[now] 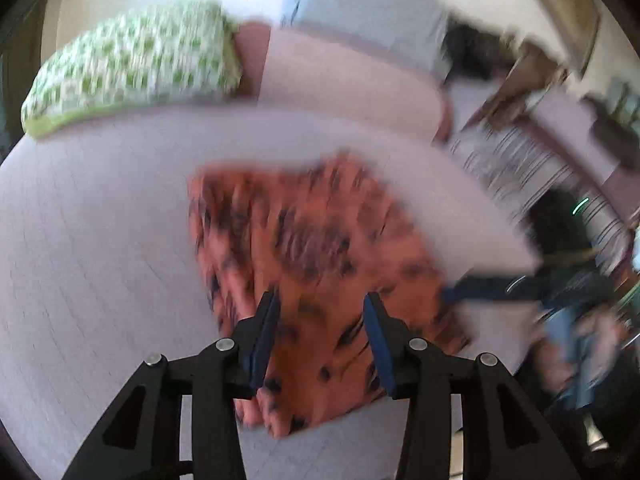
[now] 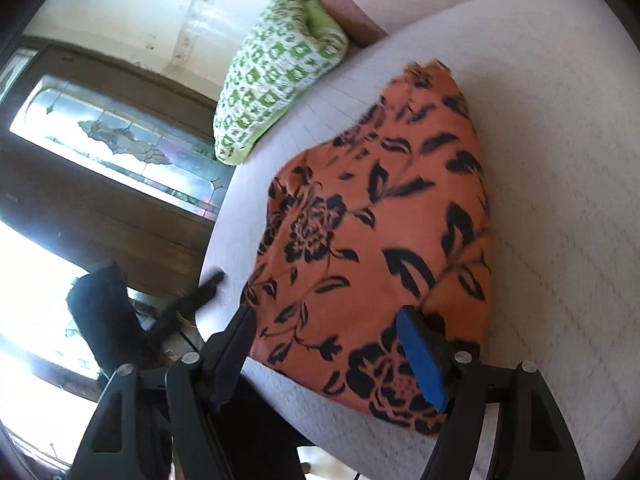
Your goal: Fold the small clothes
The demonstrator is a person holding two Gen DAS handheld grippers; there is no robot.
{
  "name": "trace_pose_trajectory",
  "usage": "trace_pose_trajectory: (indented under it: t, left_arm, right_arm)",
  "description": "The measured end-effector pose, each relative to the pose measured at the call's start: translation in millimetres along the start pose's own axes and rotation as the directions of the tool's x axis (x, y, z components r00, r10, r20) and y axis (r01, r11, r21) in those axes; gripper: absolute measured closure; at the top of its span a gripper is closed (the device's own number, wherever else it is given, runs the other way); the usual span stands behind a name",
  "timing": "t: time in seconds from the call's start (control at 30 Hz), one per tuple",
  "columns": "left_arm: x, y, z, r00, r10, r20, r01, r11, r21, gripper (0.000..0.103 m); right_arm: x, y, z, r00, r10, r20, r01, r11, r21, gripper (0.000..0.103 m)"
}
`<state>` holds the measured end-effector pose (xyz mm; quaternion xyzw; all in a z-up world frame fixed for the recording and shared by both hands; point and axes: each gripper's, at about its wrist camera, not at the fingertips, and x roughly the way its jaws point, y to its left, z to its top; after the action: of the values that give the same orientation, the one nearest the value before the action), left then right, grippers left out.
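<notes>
An orange garment with a black flower print lies folded on a pale lilac bed. It also shows in the right wrist view. My left gripper is open and hangs just above the garment's near part, holding nothing. My right gripper is open wide over the garment's near edge, close to the bed's edge, and holds nothing. The other gripper's tip shows at the bed's left edge. The left wrist view is blurred by motion.
A green-and-white patterned pillow lies at the head of the bed beside a pink pillow. A striped cloth lies at the right. A wooden door with a glass pane stands beyond the bed.
</notes>
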<state>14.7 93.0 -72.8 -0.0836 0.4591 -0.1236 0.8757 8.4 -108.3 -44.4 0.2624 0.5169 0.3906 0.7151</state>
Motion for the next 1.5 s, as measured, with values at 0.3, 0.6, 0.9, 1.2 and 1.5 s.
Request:
trace_pose_trajectory:
  t: [0.3, 0.6, 0.9, 1.2, 1.5]
  left_arm:
    - [14, 13, -3, 0.992, 0.106, -0.072, -0.108, 0.994, -0.025, 0.066]
    - [-2, -36, 34, 0.992, 0.087, 0.091, -0.093, 0.993, 0.074, 0.065]
    - [62, 2, 23, 0.988, 0.139, -0.061, -0.142, 0.988, -0.062, 0.077]
    - [60, 7, 20, 0.99, 0.13, -0.053, -0.133, 0.989, -0.064, 0.081]
    - [58, 3, 22, 0.987, 0.153, -0.039, -0.155, 0.987, -0.042, 0.08]
  right_arm:
    - [-39, -23, -21, 0.999, 0.006, 0.046, -0.009, 0.998, 0.054, 0.026]
    - [-31, -58, -12, 0.999, 0.038, 0.032, -0.042, 0.984, 0.17, 0.026]
    - [25, -64, 26, 0.99, -0.114, -0.082, 0.122, 0.987, 0.104, 0.059]
    - [17, -55, 20, 0.989, -0.148, -0.027, 0.15, 0.982, 0.117, 0.026]
    - [-2, -42, 23, 0.983, -0.181, 0.022, 0.178, 0.98, 0.093, 0.024]
